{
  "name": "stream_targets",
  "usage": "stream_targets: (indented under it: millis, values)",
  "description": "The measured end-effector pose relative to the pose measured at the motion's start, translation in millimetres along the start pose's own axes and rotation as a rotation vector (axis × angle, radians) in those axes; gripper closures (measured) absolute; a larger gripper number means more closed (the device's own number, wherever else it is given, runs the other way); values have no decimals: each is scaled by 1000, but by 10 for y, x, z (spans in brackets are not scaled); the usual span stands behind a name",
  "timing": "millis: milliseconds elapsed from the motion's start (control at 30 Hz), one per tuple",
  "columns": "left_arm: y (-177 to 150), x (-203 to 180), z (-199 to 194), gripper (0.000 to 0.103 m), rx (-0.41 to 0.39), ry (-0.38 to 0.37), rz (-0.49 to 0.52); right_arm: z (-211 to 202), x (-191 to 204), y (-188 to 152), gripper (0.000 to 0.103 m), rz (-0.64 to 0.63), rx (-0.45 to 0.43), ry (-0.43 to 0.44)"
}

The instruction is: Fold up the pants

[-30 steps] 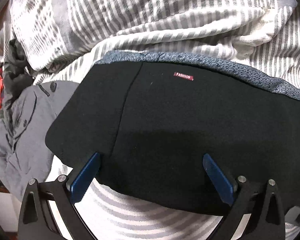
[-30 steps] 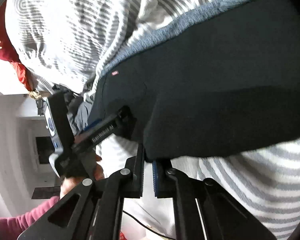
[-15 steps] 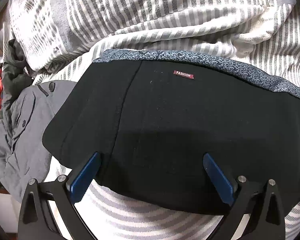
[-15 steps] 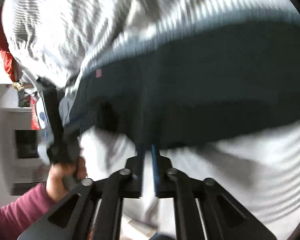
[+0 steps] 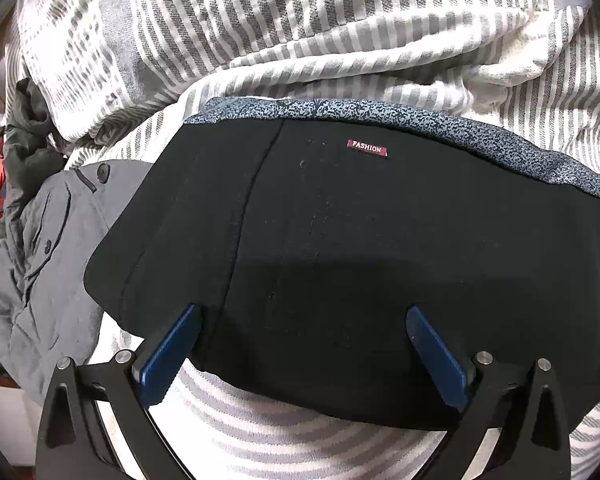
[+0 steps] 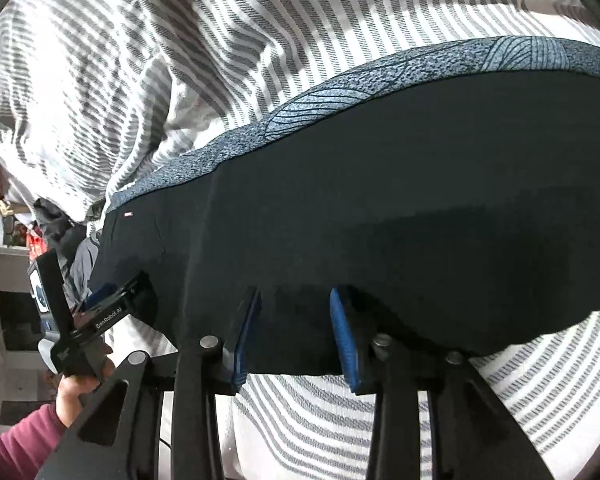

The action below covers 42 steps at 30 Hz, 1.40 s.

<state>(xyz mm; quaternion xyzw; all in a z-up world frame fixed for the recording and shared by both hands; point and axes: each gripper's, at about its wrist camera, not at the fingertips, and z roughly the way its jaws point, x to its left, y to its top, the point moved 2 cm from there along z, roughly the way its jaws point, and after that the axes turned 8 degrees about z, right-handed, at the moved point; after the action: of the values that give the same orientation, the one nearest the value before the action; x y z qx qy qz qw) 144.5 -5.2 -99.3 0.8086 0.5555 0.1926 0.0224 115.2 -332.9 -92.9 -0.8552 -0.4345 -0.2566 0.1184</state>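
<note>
Black folded pants (image 6: 380,216) with a blue patterned waistband lie on the grey-striped white bedding (image 6: 180,40). Right gripper (image 6: 296,332) sits spread apart at the pants' near hem, left gripper (image 6: 104,304) at their left corner.

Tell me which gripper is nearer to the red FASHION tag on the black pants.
Left. The left gripper sits open at the pants' near edge, straight below the FASHION tag. The right gripper, also open, is farther along that edge, away from the tag.
</note>
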Motion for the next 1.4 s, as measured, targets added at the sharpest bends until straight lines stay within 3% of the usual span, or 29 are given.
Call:
stream_targets:
  millis: [100,200,333,500,567,633,967,1100,1300,1400]
  values:
    - [9,-5,3,0,6,4,-8,-233,-66,40,59,13,-61,-72]
    - [-1,-8,-1,0,3,2,-5,-509,-273,67,45,-11,-149,-204]
    - [-10,-22,-2,0,3,11,-8,-634,-580,138,41,5,-156,-335]
    - [-7,-32,-5,0,13,19,-4,-619,-761,149,39,63,-144,-268]
    - [-3,-33,-4,0,19,19,-2,-585,-733,158,28,80,-146,-231]
    - [-4,-36,-7,0,21,21,1,-570,-720,160,25,84,-146,-211]
    - [35,-143,-46,0,43,91,31,-577,-819,217,23,90,-122,-108]
    - [40,-212,-76,0,46,141,44,-557,-789,208,17,44,-99,-104]
    - [63,-312,-138,0,63,213,67,-427,-641,217,1,-48,-22,-128]
    - [98,-398,-194,0,77,226,88,-389,-622,226,0,-72,5,-125]
